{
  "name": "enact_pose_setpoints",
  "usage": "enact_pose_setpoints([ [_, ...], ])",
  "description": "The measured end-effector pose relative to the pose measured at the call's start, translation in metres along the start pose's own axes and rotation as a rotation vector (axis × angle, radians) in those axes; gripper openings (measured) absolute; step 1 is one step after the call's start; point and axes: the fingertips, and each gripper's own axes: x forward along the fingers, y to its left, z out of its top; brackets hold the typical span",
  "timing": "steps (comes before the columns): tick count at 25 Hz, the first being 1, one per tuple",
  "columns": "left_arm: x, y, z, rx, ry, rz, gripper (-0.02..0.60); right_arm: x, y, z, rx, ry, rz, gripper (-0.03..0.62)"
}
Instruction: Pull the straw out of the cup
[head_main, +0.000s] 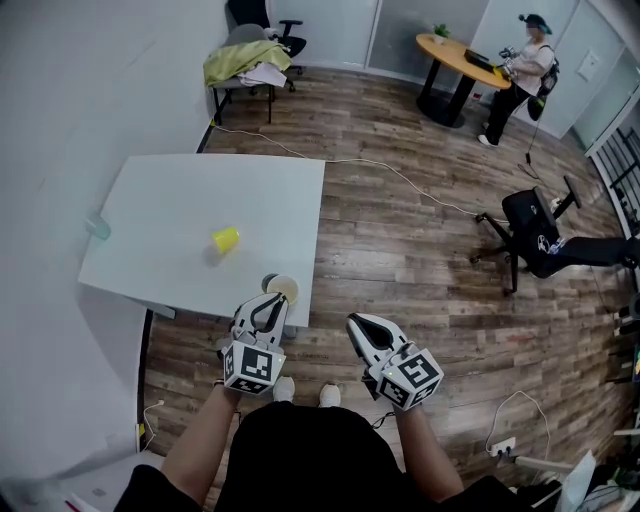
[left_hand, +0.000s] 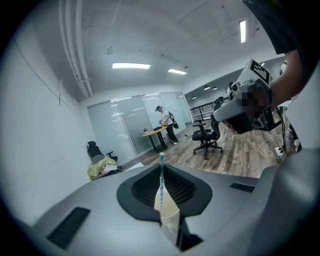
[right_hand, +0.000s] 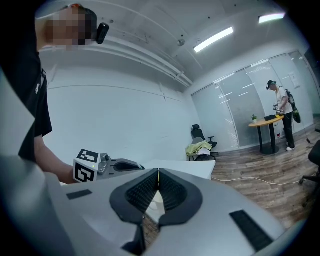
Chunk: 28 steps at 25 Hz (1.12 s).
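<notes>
At the far left of the desk (head_main: 160, 200) stands a small translucent container (head_main: 97, 226). Nearer the middle, a yellow cup (head_main: 226, 238) lies on its side. The cream paper cup (head_main: 285, 289) sits close to the desk's near edge, just in from its right-hand corner.

Your left forearm reaches up from the bottom of the head view to that edge. The left tongs (head_main: 268, 303) point forward and a little down, their tips right over the cup. In the left gripper view these tongs (left_hand: 162, 166) are pinching the striped straw (left_hand: 161, 175). It stands upright in the seam between the pads, its top poking just above the tips. The paper cup (left_hand: 169, 212) shows in the hollow behind and below the straw. You cannot tell from here whether the straw's lower end is still inside it.

Your right forearm runs alongside, to the right. It holds the right tongs (head_main: 358, 324) off the desk corner, over the wooden floor, angled up-left towards the cup. In the right gripper view these tongs (right_hand: 158, 172) are pressed together tip to tip, with nothing between them.
</notes>
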Motion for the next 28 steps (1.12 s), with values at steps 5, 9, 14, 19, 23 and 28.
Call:
enact_pose_setpoints([
  [5,-0.011,0.009,0.01,-0.06,-0.034,0.001,0.037,0.004,0.005,0.003,-0.004,-0.01,0.008,0.021],
  [9,-0.023,0.018,0.022,-0.143,-0.071,0.007,0.037,0.004,0.009,0.005,-0.007,-0.019,0.015,0.021],
  [14,-0.04,0.031,0.04,-0.167,-0.11,0.025,0.037,0.004,0.016,0.017,-0.013,-0.038,0.03,0.021],
  [19,-0.056,0.041,0.051,-0.187,-0.145,0.04,0.037,0.004,0.021,0.031,-0.022,-0.071,0.044,0.021],
  [23,-0.07,0.048,0.052,-0.229,-0.164,0.055,0.037,0.003,0.028,0.042,-0.048,-0.09,0.055,0.021],
  [28,-0.082,0.059,0.047,-0.252,-0.18,0.075,0.037,0.006,0.03,0.046,-0.057,-0.094,0.056,0.021],
])
